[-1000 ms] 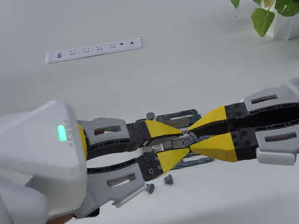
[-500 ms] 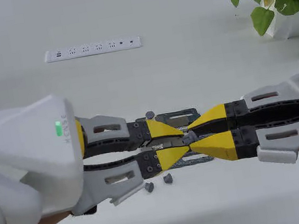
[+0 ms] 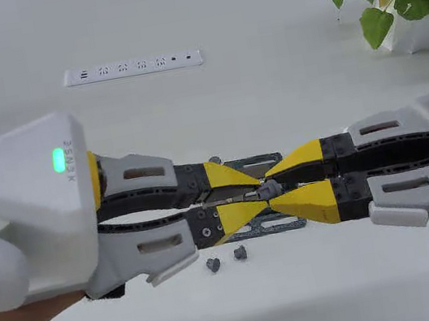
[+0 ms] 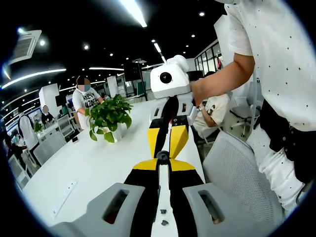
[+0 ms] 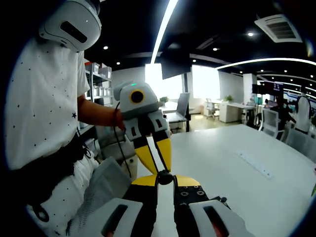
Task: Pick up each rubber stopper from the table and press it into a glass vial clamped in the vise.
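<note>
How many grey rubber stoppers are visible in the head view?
4 grey rubber stoppers: two loose on the white table, one in the right gripper, one peeking behind the left gripper. Others may be hidden.

Left hand-held gripper (image 3: 260, 195) and right hand-held gripper (image 3: 274, 191) tip to tip, jaws nearly closed.

On your left gripper's (image 3: 258, 195) white casing (image 3: 26, 217), beside the green light (image 3: 59, 160), small sideways lettering (image 3: 71, 160) reads roughly XENSE, though blurred.
</note>
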Demonstrator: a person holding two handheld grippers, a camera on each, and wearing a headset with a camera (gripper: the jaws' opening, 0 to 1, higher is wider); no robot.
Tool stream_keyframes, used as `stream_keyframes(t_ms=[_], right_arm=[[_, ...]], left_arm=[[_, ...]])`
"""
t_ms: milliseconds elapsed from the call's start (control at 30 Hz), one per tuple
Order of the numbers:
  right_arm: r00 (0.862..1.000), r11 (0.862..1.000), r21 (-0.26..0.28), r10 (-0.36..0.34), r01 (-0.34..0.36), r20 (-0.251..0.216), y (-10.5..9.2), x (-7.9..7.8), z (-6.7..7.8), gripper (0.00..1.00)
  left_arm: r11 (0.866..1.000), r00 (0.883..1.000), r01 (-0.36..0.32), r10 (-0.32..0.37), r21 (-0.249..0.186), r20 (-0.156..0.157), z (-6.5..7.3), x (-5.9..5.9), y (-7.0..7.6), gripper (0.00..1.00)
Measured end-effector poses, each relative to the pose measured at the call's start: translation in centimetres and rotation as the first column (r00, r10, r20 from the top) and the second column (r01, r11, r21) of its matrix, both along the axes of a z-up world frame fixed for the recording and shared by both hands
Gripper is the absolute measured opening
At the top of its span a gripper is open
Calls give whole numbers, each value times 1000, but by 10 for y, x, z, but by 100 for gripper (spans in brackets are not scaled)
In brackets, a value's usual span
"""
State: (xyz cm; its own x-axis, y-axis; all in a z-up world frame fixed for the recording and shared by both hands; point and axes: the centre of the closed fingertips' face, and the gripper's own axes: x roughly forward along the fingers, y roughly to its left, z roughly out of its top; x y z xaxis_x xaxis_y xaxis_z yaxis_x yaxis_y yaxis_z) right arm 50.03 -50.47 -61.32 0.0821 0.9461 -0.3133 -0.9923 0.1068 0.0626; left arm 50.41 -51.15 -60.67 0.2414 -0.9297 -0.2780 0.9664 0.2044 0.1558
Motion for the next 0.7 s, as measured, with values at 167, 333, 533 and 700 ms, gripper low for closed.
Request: stream_keyframes(t_ms=[167,333,533,700], right_arm=[[1000,1000,9,11,-11,-1,1,-1,3,7],[1000,1000,8,22,-22,11,1,-2,5,7],[999,999,25,40,-40,11,2,-7,13,7],[998,998,23,57,-57,19,2,-8,17,7]], left_arm=[[1000,1000,6,-6,0,-4,4,-2,0,2],[1000,1000,17,-17,0,-8,7,-4,0,2],[999,999,34,-35,-36,-37,14,-7,2,2],[998,998,43,-46,-50,-50,18,-8,2,2]])
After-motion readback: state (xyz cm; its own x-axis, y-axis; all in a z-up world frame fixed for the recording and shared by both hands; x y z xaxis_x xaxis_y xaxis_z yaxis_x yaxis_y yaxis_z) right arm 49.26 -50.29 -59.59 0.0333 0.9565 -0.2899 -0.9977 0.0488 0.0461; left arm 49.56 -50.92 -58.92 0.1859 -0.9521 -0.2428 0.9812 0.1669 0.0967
